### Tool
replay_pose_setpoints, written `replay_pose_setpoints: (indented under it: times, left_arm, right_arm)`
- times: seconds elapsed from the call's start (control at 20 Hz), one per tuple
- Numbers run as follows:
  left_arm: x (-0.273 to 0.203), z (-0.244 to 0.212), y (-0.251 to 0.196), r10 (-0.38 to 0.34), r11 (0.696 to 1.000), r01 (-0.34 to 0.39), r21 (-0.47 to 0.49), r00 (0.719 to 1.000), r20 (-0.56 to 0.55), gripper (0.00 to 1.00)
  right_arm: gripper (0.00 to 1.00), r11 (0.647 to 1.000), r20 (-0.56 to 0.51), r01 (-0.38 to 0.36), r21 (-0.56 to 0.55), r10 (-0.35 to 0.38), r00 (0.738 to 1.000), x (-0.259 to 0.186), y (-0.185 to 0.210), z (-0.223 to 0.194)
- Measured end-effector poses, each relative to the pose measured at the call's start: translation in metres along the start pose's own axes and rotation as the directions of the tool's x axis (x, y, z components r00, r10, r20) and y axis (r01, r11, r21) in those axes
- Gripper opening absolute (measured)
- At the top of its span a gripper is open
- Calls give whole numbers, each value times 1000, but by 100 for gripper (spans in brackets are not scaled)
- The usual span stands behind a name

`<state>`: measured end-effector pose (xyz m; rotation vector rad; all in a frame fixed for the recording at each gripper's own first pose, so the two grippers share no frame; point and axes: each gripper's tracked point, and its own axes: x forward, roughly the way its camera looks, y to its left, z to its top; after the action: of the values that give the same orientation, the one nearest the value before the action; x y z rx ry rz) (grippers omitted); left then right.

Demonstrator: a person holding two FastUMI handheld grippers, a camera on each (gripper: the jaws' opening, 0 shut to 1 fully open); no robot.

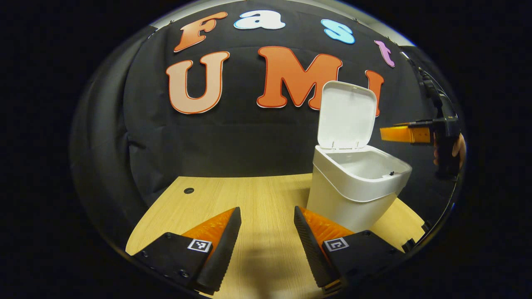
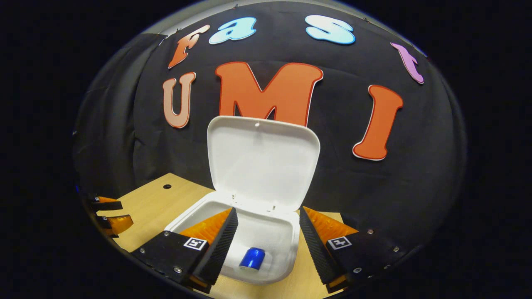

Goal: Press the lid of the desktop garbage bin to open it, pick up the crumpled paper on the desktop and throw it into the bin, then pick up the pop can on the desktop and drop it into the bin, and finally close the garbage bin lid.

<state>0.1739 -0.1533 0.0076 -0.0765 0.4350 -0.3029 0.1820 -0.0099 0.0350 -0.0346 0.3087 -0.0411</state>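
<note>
can drop looked done; closing the lid (image 2: 263, 164) was the step left. right gripper (image 2: 266, 245) hung over the open bin (image 2: 286, 259), fingers spread, holding nothing. pop can (image 2: 252, 258) lay on its side inside the bin; crumpled paper couldn't be made out. left gripper (image 1: 266, 243) released, low over the desk (image 1: 249, 195) beside the bin. next move likely needs a push on the upright lid.

The left gripper (image 1: 267, 245) is hovering low over the desk (image 1: 257, 199) with its two fingers spread wide, gripping nothing. The right gripper (image 2: 268, 245) is hanging higher, fingers also parted and empty. In the left gripper view, a hand (image 1: 455, 151) is holding the right gripper level near the desk's right edge.
</note>
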Motion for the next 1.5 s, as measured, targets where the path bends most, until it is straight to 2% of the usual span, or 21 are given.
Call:
replay_pose_setpoints:
  times: [0.1,0.3,0.35,0.5,0.65,0.7,0.75,0.85,0.95,1.0,1.05,1.15,1.2,1.5]
  left_arm:
    - [-1,1,9,10,1000,-10,10,1000,2,83]
    - [-4,2,23,20,1000,-20,9,1000,6,83]
    - [-6,2,26,22,1000,-22,8,1000,9,80]
    - [-10,1,40,37,999,-37,-13,999,17,83]
    - [-15,-3,58,63,997,-62,-35,998,14,83]
    - [-17,-4,64,76,996,-75,-41,997,16,80]
    - [-18,-4,71,91,995,-90,-45,996,17,83]
    - [-24,-4,86,124,991,-123,-58,992,27,80]
    - [-28,-5,95,149,987,-147,-67,989,25,83]
    - [-29,-6,101,159,985,-157,-72,987,22,80]
    - [-30,-7,106,169,983,-167,-76,985,19,83]
    - [-33,-9,113,181,980,-180,-80,983,14,83]
    - [-33,-9,116,183,980,-181,-81,983,12,83]
    - [-22,-7,108,132,989,-132,-60,991,2,83]
  right_arm:
    - [90,1000,38,9,3,-9,999,4,0,22]
    - [91,999,107,31,-20,-29,994,7,0,65]
    - [91,999,125,34,-25,-31,992,7,1,76]
    - [91,1000,168,26,-11,-23,985,9,5,108]
    - [91,997,208,75,-31,-67,976,20,-1,132]
    - [91,996,213,87,-33,-79,974,23,-1,138]
    - [91,995,211,95,-37,-85,974,29,-1,141]
    - [90,994,200,103,-41,-93,975,41,-2,146]
    - [91,995,176,94,-15,-90,980,51,0,143]
    - [89,996,156,90,-1,-89,984,56,2,139]
    - [88,996,135,90,5,-89,987,59,5,133]
    - [88,996,146,92,15,-94,985,58,8,133]
    - [83,996,137,90,11,-91,986,54,11,131]
    - [76,998,123,32,61,-39,992,23,24,110]
